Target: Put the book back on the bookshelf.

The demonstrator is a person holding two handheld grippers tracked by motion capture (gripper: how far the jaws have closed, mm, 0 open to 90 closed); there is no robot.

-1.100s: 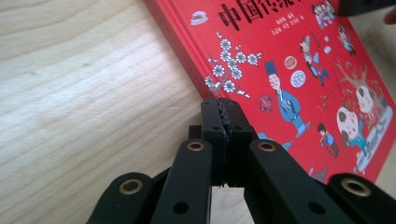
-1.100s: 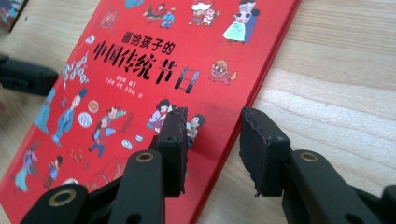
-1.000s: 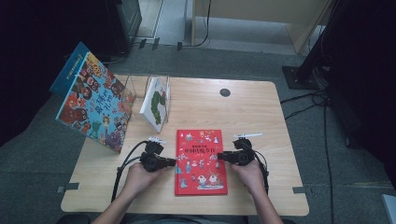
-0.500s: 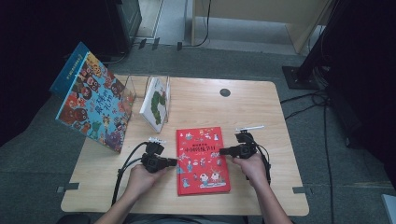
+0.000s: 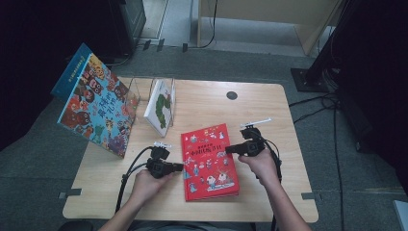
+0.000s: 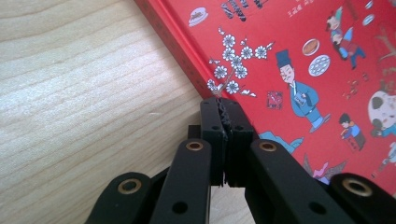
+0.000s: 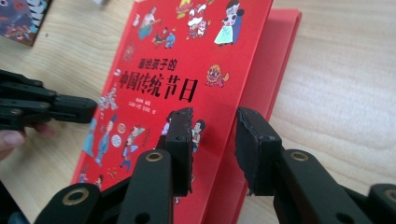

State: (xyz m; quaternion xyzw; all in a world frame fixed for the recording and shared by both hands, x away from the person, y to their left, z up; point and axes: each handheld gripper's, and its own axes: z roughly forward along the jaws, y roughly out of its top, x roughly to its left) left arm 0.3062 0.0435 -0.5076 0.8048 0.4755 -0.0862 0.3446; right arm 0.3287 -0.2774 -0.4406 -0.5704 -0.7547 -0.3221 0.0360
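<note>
Grey carpet surrounds a light wooden table [image 5: 269,110], and dark equipment stands at the far side of the room. On the near half of the table lies a red book [image 5: 208,161] with cartoon figures and black Chinese letters on its cover. It is a little turned, so its top leans to the right.

A person sits at the near edge with one gripper in each hand. The left gripper [image 5: 179,167] is at the left long edge of the book – its jaws are pressed fully together with nothing between them. In the left gripper view the closed tips [image 6: 225,109] rest at the spine side, where the red cover meets the wood; if they press the book or only touch it, I cannot tell.

The right gripper [image 5: 230,150] comes from the right side of the book. Its jaws have just been closing and then opened a little again; they stand apart now, and the front cover [image 7: 187,70] is lifted and passes between them (the inner red page under it stays flat on the table). The left pad lies against the printed face, but the other pad stands free of the cover's edge, so the cover is not pinched.

Farther back on the left, a colourful big book [image 5: 96,108] leans over the table edge. Beside it a white book [image 5: 161,108] with a green picture stands in a clear rack [image 5: 144,84]. A small black disc [image 5: 232,95] is set in the wood near the far edge.
</note>
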